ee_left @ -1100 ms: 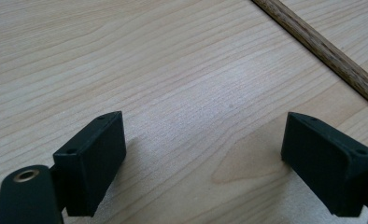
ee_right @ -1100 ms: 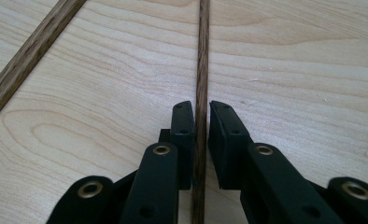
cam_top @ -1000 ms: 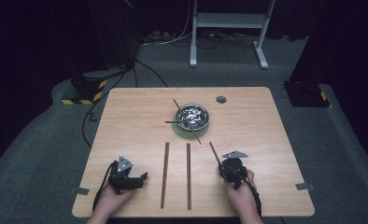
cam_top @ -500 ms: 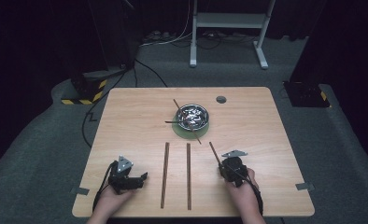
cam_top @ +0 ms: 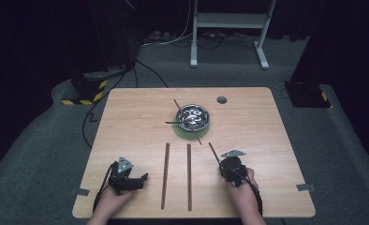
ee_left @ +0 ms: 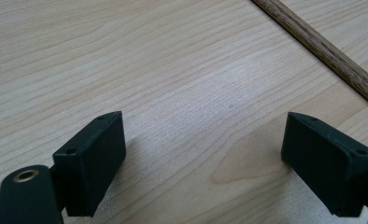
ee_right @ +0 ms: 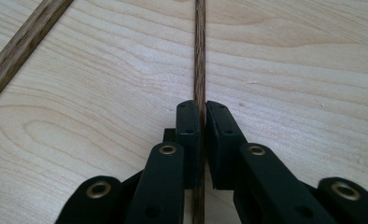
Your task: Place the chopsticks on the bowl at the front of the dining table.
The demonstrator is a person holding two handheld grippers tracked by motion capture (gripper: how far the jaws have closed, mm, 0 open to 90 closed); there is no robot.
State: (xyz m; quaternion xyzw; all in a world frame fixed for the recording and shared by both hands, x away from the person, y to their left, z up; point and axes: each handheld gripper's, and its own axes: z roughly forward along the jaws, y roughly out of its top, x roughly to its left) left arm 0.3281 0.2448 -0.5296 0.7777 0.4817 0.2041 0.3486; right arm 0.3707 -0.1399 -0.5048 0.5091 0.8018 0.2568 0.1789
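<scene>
My right gripper [ee_right: 203,116] is shut on a thin brown wooden stick [ee_right: 200,56] that lies on the table and runs straight away between the jaws, which have just been closing on it. In the high view that right gripper [cam_top: 222,163] sits at the near right, with the stick [cam_top: 213,151] slanting toward the bowl. The left gripper [cam_top: 143,178] rests at the near left, pointing right. Its jaws stand wide open over bare wood [ee_left: 205,158], nothing between them.
Two long wooden sticks [cam_top: 165,176] [cam_top: 189,176] lie parallel between the hands; one [ee_left: 322,49] crosses the left gripper view's upper right. A metal bowl [cam_top: 195,117] on a green plate [cam_top: 182,131] holds several thin sticks mid-table. A round hole [cam_top: 221,100] is behind it.
</scene>
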